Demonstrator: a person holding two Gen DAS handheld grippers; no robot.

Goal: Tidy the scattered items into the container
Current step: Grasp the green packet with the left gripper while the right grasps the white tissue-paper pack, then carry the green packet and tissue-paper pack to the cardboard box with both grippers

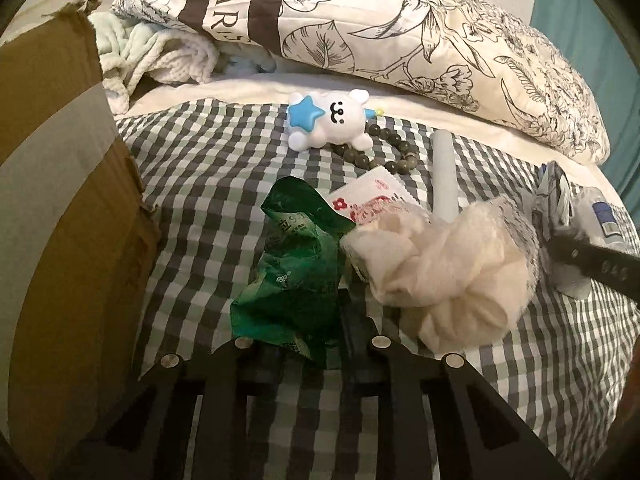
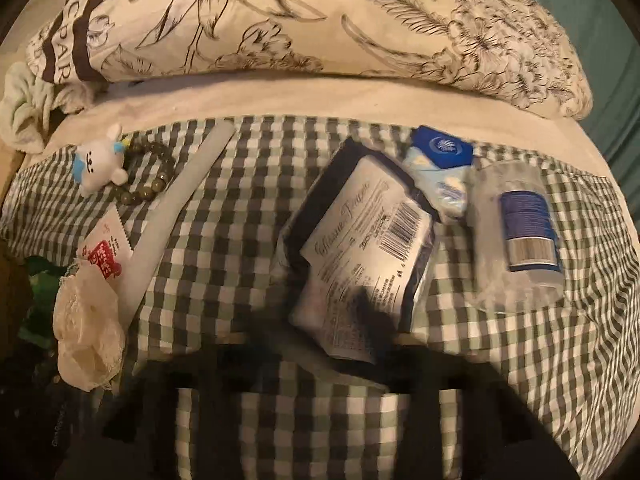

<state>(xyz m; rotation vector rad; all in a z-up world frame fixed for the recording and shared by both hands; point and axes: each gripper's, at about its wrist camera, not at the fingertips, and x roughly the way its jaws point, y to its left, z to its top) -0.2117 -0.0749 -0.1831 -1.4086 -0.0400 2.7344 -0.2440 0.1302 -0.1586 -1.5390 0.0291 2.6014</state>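
Pinching the green wrapper (image 1: 290, 276), the left gripper (image 1: 310, 344).
Right gripper (image 2: 352, 344) is blurring over the barcoded packet (image 2: 360, 240); jaw state unreadable.

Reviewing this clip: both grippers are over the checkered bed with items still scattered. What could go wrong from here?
1. The left gripper grips only the thin green wrapper; it may slip before reaching the cardboard box.
2. The cream mesh pouf touches the wrapper and could get dragged.
3. The right gripper view is blurred, so its grip on the barcoded packet is uncertain.
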